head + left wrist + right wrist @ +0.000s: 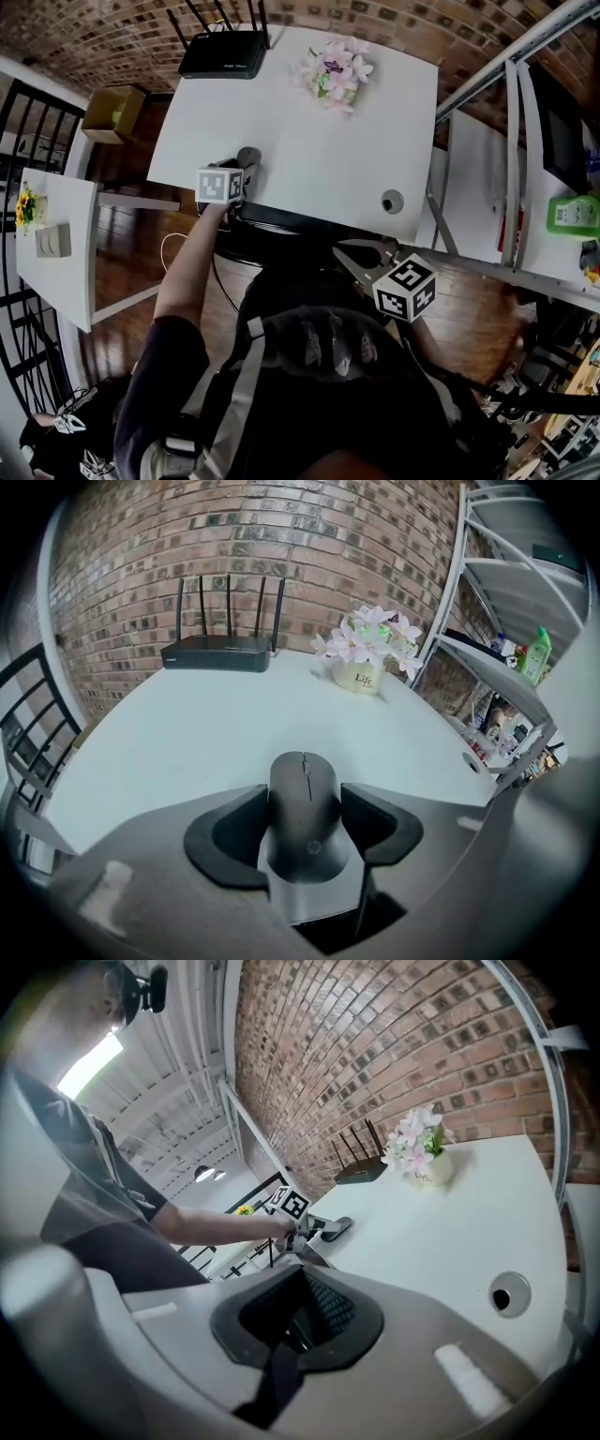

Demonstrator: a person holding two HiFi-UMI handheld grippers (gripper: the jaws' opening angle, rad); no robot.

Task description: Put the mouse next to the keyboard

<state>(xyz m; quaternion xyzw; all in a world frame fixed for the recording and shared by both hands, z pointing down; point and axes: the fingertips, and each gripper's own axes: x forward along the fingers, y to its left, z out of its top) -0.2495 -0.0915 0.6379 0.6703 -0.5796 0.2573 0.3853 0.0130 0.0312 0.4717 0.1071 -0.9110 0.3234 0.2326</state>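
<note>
A black mouse (302, 813) sits lengthwise between the jaws of my left gripper (305, 794), with a dark pad pressed to each of its sides. In the head view the left gripper (244, 171) holds the mouse (248, 157) over the near left edge of the white table (309, 178). My right gripper (359, 251) hovers off the table's near edge, to the right. Its jaws (300, 1307) stand together with nothing in them. Its view shows the mouse (336, 1228) and the left arm across the table. I can make out no keyboard.
A black router (223, 54) with antennas stands at the table's far edge, a pot of pink flowers (335, 73) to its right. A round cable hole (392, 201) is near the front right corner. A metal shelf rack (525, 141) stands at right, a small side table (56, 244) at left.
</note>
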